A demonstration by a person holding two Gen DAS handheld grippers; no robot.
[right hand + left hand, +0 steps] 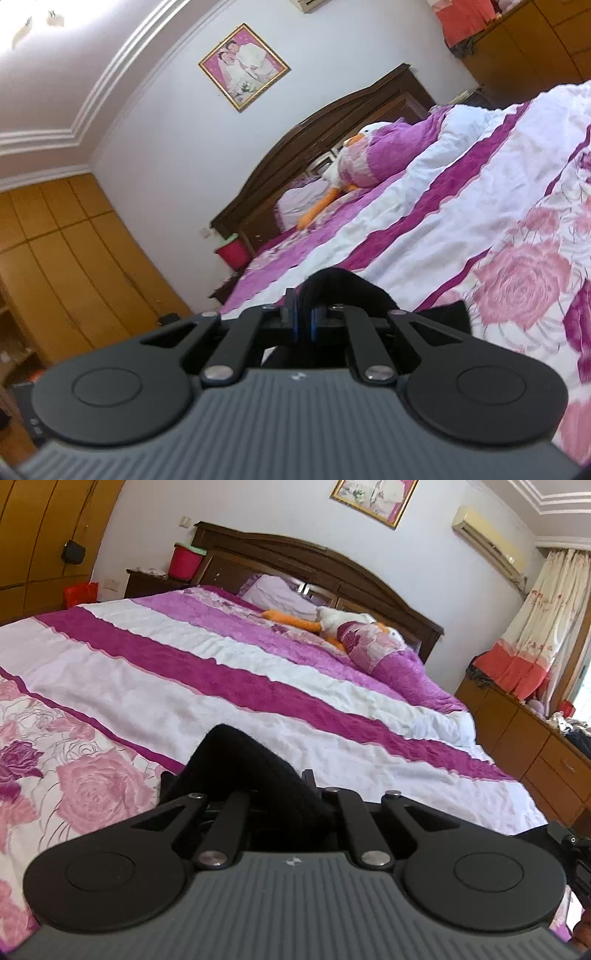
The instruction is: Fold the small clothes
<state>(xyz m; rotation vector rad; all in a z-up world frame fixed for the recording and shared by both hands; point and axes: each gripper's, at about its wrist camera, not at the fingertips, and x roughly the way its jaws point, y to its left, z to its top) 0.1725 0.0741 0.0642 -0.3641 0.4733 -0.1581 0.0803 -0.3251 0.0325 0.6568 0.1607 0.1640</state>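
A small black garment (240,771) is bunched up over the front of my left gripper (280,797), which is shut on it; the cloth hides the fingertips. In the right wrist view my right gripper (303,315) is shut, its blue pads (294,321) pinching a fold of the same black cloth (332,286). That fold pokes up above the pads and trails off to the right. Both grippers hold the garment just above the bed (221,686), whose cover has magenta and white stripes and pink roses.
A plush duck (343,620) and pillows lie near the dark wooden headboard (295,561). A wooden dresser (535,746) stands along the bed's right side. A red bin (184,561) sits by the headboard, and wooden wardrobes (74,258) line the wall.
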